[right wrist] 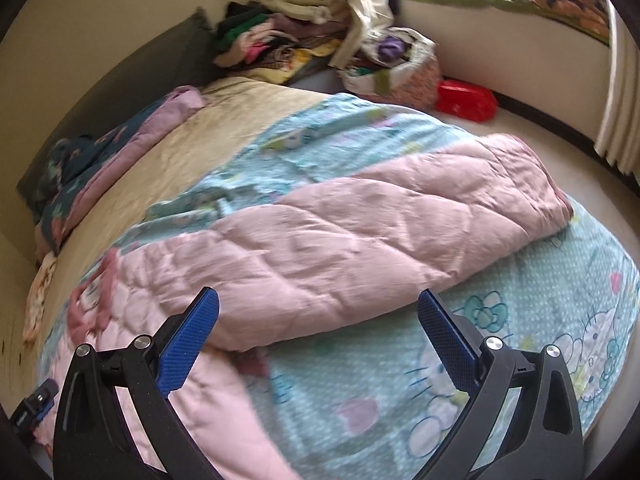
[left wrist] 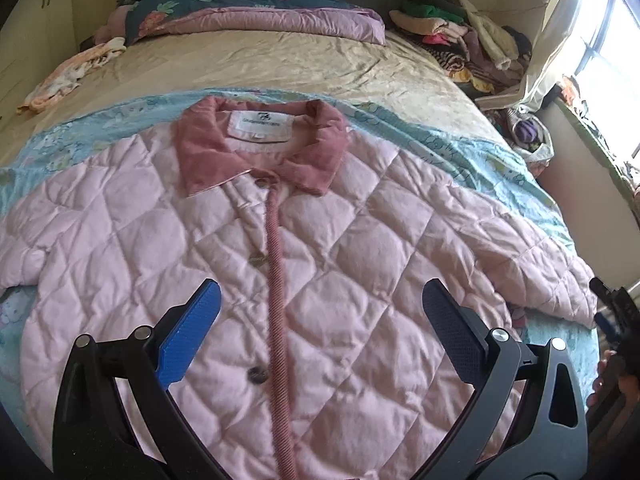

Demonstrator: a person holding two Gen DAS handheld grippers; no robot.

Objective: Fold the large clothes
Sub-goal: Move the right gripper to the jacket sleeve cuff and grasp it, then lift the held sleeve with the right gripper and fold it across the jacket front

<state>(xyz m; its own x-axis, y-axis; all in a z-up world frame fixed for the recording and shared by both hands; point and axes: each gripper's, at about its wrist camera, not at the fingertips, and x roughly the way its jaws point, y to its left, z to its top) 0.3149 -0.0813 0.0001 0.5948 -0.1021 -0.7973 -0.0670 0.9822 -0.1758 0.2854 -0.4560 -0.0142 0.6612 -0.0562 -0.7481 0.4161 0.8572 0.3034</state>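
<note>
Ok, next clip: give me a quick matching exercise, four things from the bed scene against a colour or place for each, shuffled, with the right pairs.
Things:
1. jacket collar
2. quilted jacket
3. cartoon sheet
4. clothes pile

Descriptions:
A. light blue, under the jacket
B. dusty rose, darker than the body
C. far corner of the bed, near the window
D. pale pink, buttoned, spread flat

Pairs: 1-B, 2-D, 3-A, 4-C

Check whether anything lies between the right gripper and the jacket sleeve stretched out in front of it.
Nothing visible does. The right gripper is open, and the pink sleeve lies flat on the cartoon-print sheet just beyond its fingers, with nothing on top of it.
</note>
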